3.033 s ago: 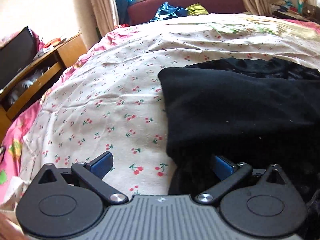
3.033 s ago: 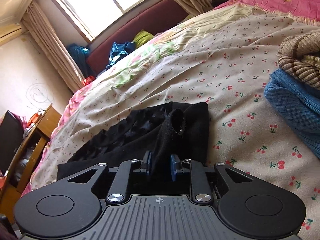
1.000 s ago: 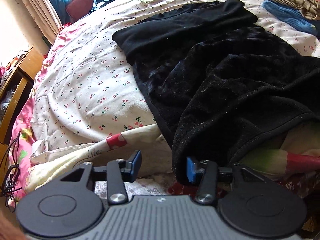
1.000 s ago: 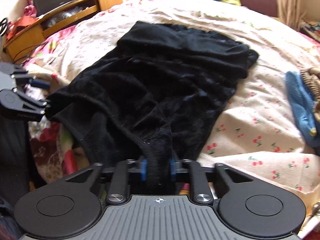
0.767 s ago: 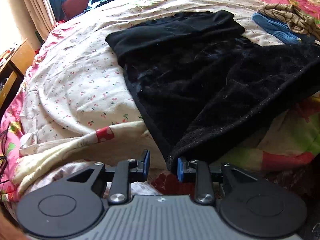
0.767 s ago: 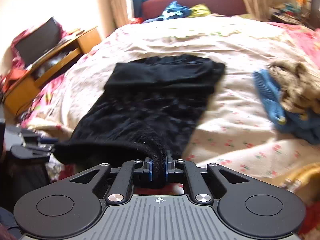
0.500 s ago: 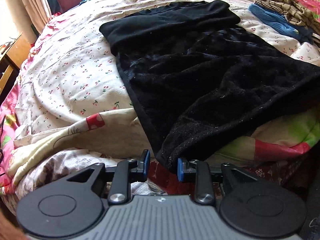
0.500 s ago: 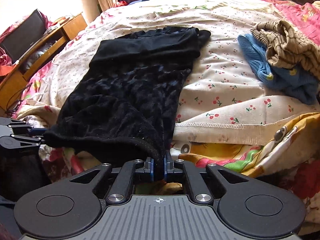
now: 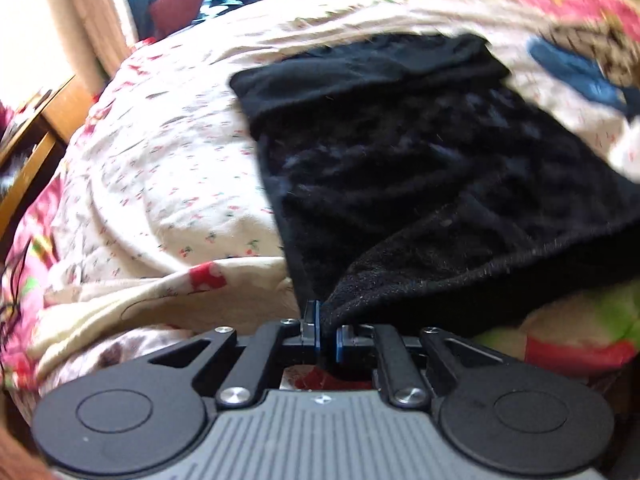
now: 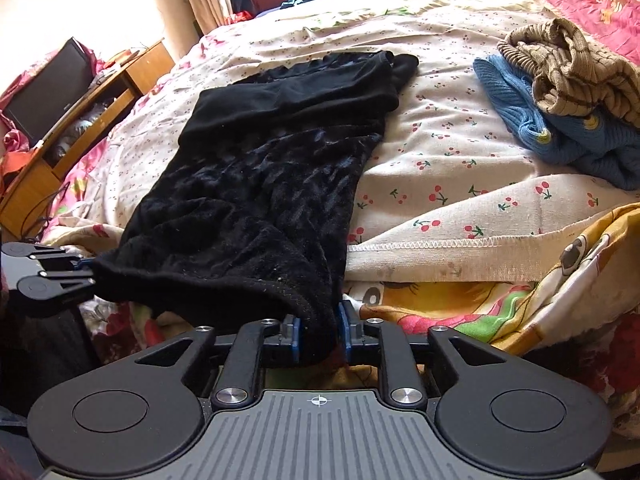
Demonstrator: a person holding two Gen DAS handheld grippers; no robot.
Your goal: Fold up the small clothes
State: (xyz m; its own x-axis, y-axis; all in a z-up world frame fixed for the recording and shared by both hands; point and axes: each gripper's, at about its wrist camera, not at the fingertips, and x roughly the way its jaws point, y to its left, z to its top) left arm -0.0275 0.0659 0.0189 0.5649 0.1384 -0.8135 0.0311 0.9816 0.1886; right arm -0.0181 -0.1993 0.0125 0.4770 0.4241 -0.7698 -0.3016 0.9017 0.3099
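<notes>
A black fleecy garment (image 10: pixel 256 184) lies stretched along a bed covered with a cherry-print sheet (image 10: pixel 452 148), its far end folded over on the sheet and its near hem lifted off the edge of the bed. The left claw (image 9: pixel 328 330) is closed on the hem's left corner, and the right claw (image 10: pixel 319 334) pinches a thick bunch of the hem's right corner between its blue pads, so the hem hangs between the two. To the right of the garment, well apart, a blue knit (image 10: pixel 560 136) lies on the sheet with a tan striped knit (image 10: pixel 568 64) piled on it.
</notes>
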